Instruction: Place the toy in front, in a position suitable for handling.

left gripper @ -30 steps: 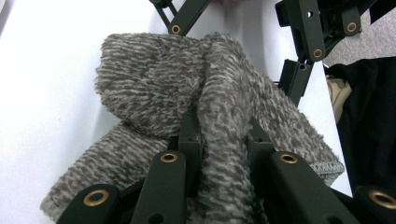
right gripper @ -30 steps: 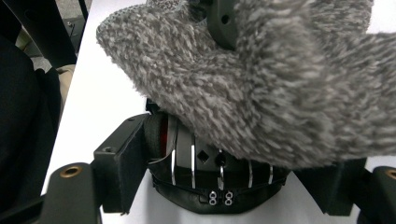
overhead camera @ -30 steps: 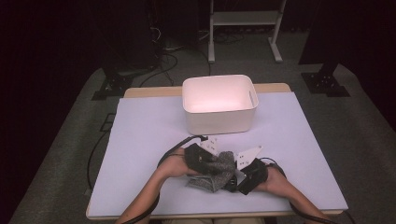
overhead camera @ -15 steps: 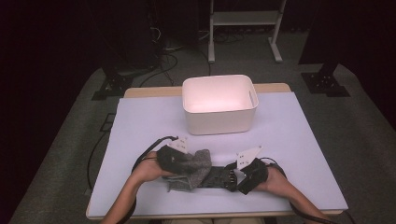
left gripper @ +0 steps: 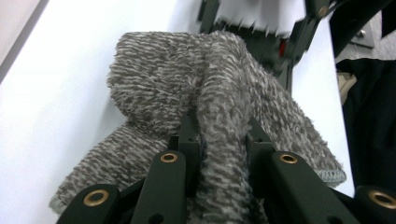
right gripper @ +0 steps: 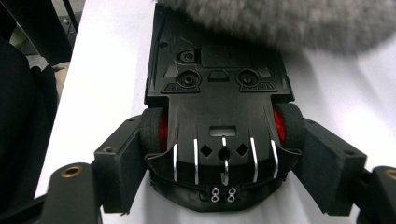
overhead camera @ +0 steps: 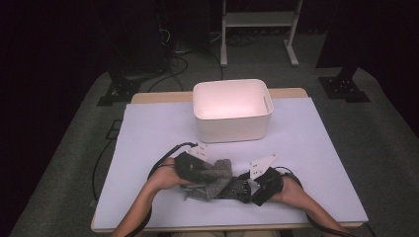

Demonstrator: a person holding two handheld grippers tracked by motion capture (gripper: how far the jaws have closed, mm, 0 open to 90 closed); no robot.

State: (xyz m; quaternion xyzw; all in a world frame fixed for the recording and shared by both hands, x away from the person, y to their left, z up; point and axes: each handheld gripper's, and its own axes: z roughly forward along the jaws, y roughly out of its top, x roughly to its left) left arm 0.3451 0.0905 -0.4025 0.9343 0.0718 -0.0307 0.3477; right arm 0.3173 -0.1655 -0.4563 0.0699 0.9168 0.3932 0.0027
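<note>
The high view looks forward and down over the whole table (overhead camera: 148, 128); each gripper view sits close, facing along its jaws, both sharing the grey cloth (left gripper: 205, 102) and toy car (right gripper: 219, 93)

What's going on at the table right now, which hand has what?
A person works at a table covered in a pale lilac sheet with a gripper in each hand. The left gripper is shut on a fuzzy grey knitted cloth, which drapes over one end of a black toy car with red wheel hubs. The right gripper clamps that car, turned underside up, across its wheels. A white plastic bin stands behind them on the table.
</note>
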